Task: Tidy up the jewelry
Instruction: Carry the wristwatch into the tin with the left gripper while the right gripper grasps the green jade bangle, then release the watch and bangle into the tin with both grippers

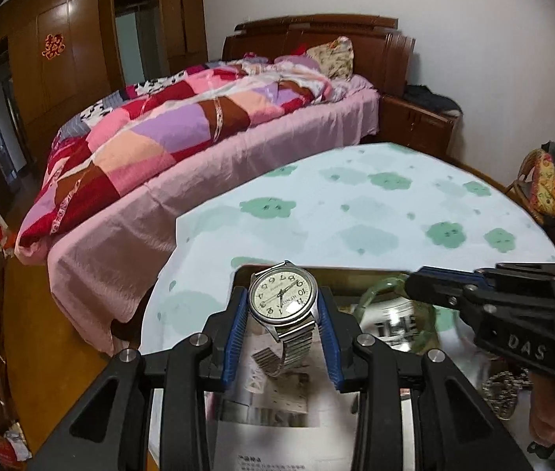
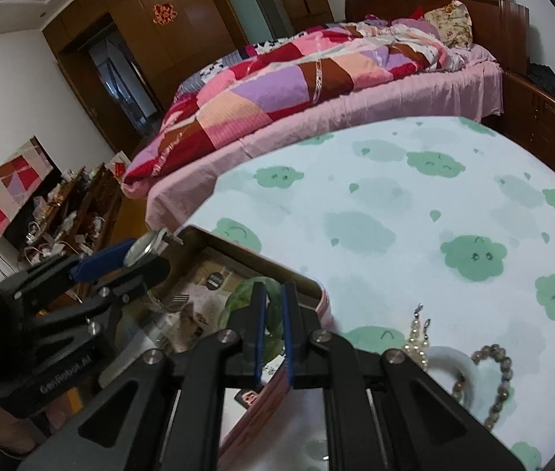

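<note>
Left gripper (image 1: 282,314) clamped on round silver wristwatch w/ cream dial (image 1: 282,299), blue pads on both sides of the case, metal band dangling below, all held above the open pink metal tin (image 2: 318,294). Right gripper (image 2: 273,333), just right of it, nearly closed on translucent green jade bangle (image 2: 238,298), inside the tin's near-right corner. Right of that gripper, on the cloud-print worktop (image 2: 395,212): pearl strand (image 2: 415,339), white bangle (image 2: 454,357), brown bead bracelet (image 2: 503,373), close tog.
</note>
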### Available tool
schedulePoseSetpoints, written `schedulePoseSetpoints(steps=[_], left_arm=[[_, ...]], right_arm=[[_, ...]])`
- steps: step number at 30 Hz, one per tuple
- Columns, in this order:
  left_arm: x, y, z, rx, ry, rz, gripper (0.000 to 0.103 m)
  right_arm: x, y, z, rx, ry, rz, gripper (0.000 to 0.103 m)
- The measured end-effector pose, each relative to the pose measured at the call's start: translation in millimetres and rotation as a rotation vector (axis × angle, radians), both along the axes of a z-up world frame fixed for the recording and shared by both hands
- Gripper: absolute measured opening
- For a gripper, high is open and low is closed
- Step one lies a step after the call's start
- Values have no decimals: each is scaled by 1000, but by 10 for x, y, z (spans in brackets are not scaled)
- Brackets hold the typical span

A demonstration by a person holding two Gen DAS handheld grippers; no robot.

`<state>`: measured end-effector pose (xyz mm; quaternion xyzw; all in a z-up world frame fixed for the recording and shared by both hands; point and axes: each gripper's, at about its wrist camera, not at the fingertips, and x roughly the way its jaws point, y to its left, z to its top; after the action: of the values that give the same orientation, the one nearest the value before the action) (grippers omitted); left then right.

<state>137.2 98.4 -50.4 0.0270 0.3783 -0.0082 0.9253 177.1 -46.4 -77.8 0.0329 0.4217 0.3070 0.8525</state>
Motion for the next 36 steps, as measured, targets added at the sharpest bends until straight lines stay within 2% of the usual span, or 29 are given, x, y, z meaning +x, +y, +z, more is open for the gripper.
schedulePoseSetpoints(steps=[4,6,8,10,11,13,15,20,28,36], left_arm=[[61,25,-68,18,28,15,36],[46,19,-47,32,14,27,37],[20,22,-18,30,5,32,43],[16,40,-11,39,-2,48,58],[1,47,-7,42,-6,58,59],[-22,60,-8,35,-5,67,59],[-63,60,-14,29,-2,78,60],[-266,-42,-5,20,-22,71,60],[-655,-427,-10,-13,-48,19,60],[-901,-871,-23,-9,-49,-60,60]], right_arm=[[-21,31,-52,-32,-6,7,13],[-36,26,-58,-38,-15,6,16],[-59,-1,-47,-33,-21,5,17],[-51,-21,-48,-17,-22,8,27],[-71,-49,-27,-10,-30,6,29],[-108,-91,10,-19,-49,-15,50],[-151,-180,46,-1,-60,-30,58],[-301,-482,103,-14,-90,-61,61],[-428,-1107,115,-9,-81,-173,67],[-703,-1492,-15,-30,-92,-222,68]])
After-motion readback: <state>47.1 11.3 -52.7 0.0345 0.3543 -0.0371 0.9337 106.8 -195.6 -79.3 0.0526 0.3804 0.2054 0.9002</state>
